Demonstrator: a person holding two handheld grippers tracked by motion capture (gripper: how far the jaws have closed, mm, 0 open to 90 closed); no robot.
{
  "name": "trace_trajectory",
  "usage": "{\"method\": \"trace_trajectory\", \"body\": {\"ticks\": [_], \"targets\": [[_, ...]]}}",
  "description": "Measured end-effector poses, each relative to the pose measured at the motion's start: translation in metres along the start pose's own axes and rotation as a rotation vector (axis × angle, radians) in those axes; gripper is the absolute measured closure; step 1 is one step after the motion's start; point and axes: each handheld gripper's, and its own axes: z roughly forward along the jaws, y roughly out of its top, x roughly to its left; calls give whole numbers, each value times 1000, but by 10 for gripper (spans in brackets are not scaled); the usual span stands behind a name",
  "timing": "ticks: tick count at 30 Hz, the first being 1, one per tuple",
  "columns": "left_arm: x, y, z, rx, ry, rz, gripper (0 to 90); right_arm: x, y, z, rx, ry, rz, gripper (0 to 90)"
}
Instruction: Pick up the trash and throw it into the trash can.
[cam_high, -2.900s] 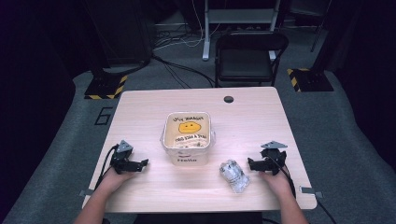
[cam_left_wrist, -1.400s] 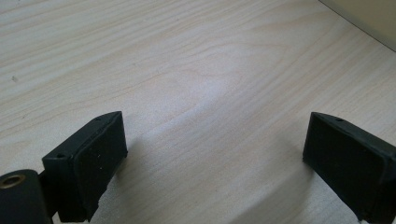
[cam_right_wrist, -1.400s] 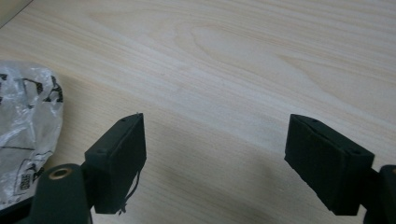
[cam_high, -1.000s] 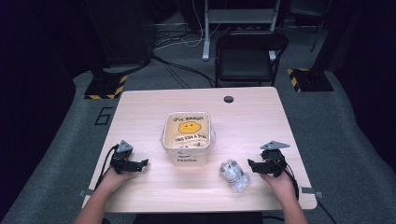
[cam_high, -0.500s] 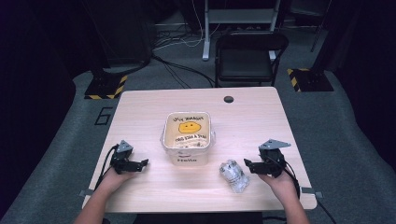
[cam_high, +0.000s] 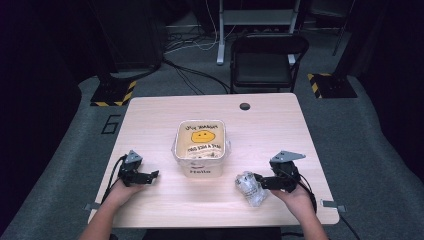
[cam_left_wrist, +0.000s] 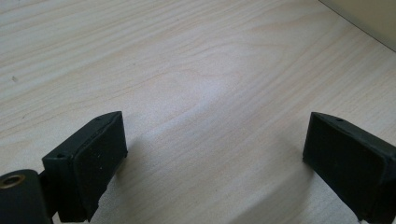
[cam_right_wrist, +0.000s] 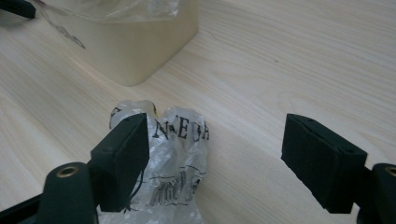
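Observation:
A small cream bin lined with a plastic bag that shows a yellow smiley stands at the table's middle. A crumpled clear plastic bag with black lettering lies near the front right. My right gripper is open beside it, its tips at the bag's right side. In the right gripper view the bag lies in front of the left jaw, and the bin stands beyond. My left gripper rests open on the table at the front left, with bare wood between its jaws.
The light wood table has a dark round grommet near its far edge. A black chair stands behind the table. The bin's corner shows at the top right of the left gripper view.
My right gripper has edged left toward the crumpled bag. The left gripper, the bin and the bag have stayed put.

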Motion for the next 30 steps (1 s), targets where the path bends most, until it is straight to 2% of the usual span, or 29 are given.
{"method": "trace_trajectory", "body": {"ticks": [12,24,30], "targets": [[0,0,0,0,0,-2,60,20,4,5,9,57,-44,199],[0,0,0,0,0,-1,60,29,3,14,39,78,-72,187],[0,0,0,0,0,-2,60,34,-3,22,78,86,-78,186]]}}
